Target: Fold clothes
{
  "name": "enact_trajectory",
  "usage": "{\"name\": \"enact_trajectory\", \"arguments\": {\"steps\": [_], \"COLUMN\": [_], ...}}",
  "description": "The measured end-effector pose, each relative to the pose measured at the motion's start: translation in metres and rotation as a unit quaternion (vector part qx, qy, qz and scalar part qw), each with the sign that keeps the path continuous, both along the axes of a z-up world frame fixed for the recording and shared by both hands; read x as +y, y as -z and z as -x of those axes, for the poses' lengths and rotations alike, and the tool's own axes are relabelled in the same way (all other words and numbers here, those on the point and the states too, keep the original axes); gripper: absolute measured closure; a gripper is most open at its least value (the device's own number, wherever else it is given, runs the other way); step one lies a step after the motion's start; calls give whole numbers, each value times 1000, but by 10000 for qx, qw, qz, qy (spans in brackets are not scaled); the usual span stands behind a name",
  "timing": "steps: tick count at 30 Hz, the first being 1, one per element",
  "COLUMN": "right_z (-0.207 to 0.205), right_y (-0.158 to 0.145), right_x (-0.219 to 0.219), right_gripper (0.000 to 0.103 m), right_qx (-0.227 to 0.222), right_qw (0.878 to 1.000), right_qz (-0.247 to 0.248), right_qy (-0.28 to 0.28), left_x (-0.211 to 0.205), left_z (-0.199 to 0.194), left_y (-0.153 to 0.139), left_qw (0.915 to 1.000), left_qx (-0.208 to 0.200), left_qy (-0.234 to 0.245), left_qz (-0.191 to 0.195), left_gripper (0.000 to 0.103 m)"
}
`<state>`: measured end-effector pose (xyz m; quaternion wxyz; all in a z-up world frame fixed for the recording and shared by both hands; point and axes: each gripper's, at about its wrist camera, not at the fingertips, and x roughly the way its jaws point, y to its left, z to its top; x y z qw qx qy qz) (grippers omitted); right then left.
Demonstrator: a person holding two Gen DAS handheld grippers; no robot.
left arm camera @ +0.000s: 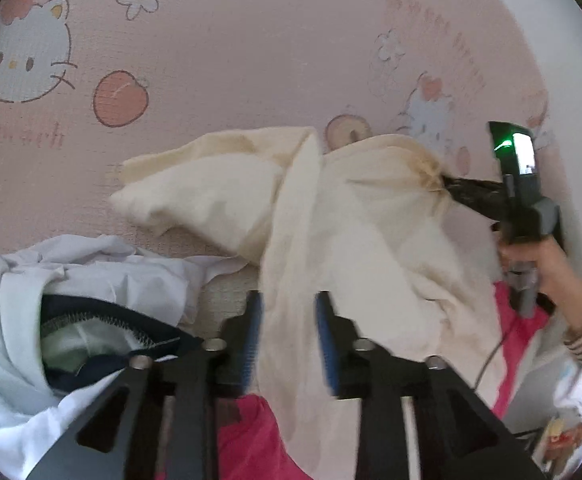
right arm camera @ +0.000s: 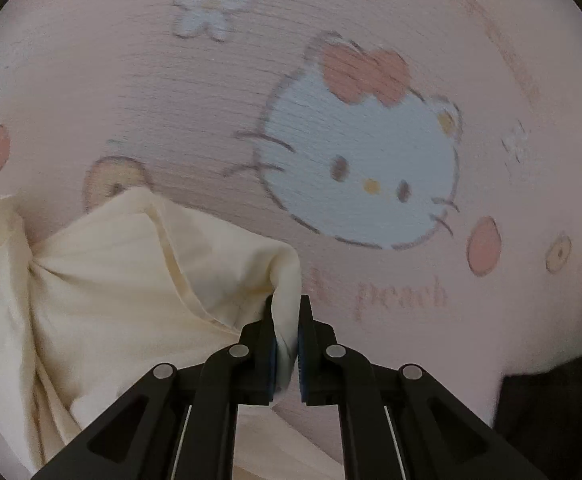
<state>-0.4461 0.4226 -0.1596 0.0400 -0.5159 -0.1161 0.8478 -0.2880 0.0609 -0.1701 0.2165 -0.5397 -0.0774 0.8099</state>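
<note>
The right gripper [right arm camera: 287,344] pinches a corner of the cream cotton garment [left arm camera: 351,232], apparently spreading it; the left gripper [left arm camera: 289,340] stands spread, fabric between its pads. Next: regrip the opposite corner.

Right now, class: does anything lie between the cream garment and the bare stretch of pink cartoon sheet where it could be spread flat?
Nothing visible does. The right tongs pinch the cream garment at a fold, and the pink sheet beyond it lies bare. A white garment and a pink one lie nearer the left tongs.
</note>
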Motion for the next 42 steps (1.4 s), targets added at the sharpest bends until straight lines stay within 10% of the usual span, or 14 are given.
{"name": "enact_trajectory", "arguments": {"steps": [5,28,33,42], "right_z": [1,18,23,28], "right_y": [10,29,26,36], "right_x": [-1,26,41,17], "right_gripper": [99,97,44,28], "right_qx": [-71,-261,-136,-34], "right_qw": [9999,9955,9914,9897], "right_qz": [-12,894,1260,1063], "right_qy": [83,-183,-341,-957], "left_x": [-2,76,82,90], "left_z": [21,108,124,152], "left_y": [12,21,16,31], "left_qw": [9981,9964,9957,9914], "left_qx": [-253,-259,-244,-593], "left_qy": [-480,-416,-501,-699], "left_qz": [-276,687,741,933], "left_gripper": [39,39,39,39]}}
